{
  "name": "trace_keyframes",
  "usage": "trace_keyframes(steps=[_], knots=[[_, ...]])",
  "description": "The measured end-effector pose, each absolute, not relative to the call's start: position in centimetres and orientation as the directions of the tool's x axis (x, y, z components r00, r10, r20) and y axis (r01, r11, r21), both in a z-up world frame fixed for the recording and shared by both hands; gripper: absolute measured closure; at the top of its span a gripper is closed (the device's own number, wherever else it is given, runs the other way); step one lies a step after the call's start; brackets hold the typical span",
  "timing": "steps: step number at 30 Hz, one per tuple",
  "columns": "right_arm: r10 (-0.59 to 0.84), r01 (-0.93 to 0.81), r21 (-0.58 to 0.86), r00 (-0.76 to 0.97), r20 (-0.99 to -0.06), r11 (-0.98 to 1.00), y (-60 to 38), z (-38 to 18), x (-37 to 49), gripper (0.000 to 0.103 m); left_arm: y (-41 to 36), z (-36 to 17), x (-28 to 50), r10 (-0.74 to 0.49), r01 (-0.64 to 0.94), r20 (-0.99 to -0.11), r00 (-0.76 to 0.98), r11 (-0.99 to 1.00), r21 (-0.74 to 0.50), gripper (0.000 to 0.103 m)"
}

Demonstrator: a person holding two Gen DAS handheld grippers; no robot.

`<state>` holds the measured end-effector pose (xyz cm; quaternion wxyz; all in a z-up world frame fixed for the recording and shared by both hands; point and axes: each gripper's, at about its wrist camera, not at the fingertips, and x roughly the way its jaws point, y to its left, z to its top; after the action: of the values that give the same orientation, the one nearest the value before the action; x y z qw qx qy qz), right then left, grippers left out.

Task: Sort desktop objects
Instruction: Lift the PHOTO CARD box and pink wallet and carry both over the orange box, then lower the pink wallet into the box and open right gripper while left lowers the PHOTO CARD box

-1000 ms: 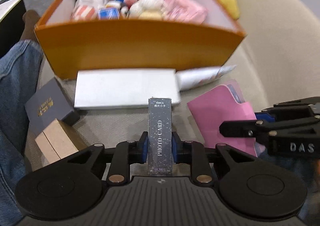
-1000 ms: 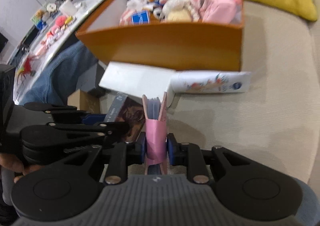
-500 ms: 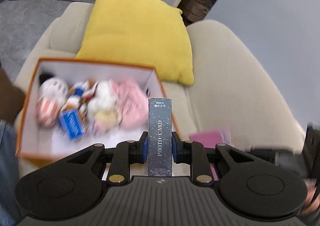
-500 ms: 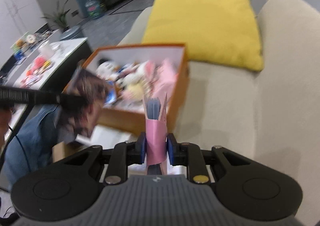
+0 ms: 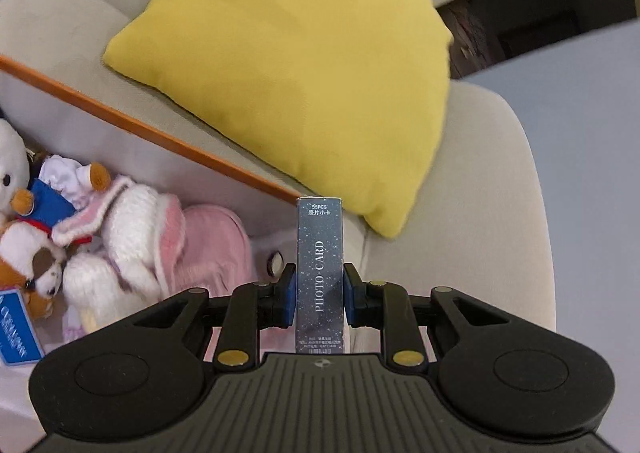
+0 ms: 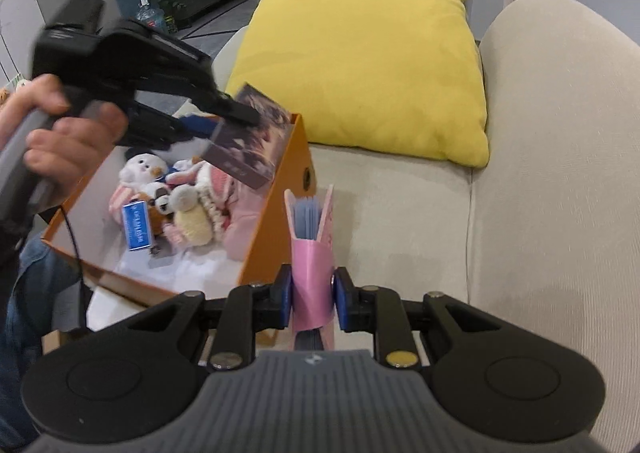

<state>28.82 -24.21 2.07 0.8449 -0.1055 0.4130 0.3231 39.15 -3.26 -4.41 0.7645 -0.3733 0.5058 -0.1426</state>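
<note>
photo card box (image 5: 320, 277) pinched in left claw (image 5: 320, 295), pink card holder (image 6: 313, 265) in right claw (image 6: 310, 299)

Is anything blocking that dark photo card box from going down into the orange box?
Nothing visible blocks it. The left gripper holds the photo card box over the far corner of the open orange box. Plush toys fill part of the inside, but bare floor shows in front of them.

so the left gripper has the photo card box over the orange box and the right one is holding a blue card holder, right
Not quite: the card holder in the right gripper is pink, as the right wrist view shows. The left gripper does hold the photo card box over the orange box.
</note>
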Motion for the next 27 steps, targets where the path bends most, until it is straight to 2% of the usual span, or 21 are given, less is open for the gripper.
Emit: trace_keyframes(steps=[6,9,16,22,27], knots=[[0.48,-0.661,0.09,0.438,-0.76,0.745,-23.7,1.4,29.2,0.08,-3.5,-7.1,40.1,-0.581,-0.227,-0.706,0.405,0.684,-0.693,0.077],[0.483,-0.663,0.092,0.435,-0.76,0.743,-23.5,1.3,29.2,0.08,-4.3,-6.6,40.4,-0.551,-0.204,-0.731,0.403,0.724,-0.659,0.077],[0.508,-0.633,0.133,0.46,-0.729,0.763,-23.7,3.0,30.0,0.08,-7.0,-3.2,40.1,-0.417,-0.048,-0.812,0.409,0.878,-0.476,0.077],[0.605,-0.626,0.272,0.41,-0.683,0.731,-21.4,5.7,31.6,0.08,-7.0,-1.1,38.4,-0.248,0.045,-0.852,0.462,0.965,-0.257,0.077],[0.599,-0.588,0.34,0.324,-0.733,0.734,-17.5,4.1,33.7,0.08,-5.5,-1.3,38.5,-0.295,0.055,-0.834,0.467,0.951,-0.305,0.077]])
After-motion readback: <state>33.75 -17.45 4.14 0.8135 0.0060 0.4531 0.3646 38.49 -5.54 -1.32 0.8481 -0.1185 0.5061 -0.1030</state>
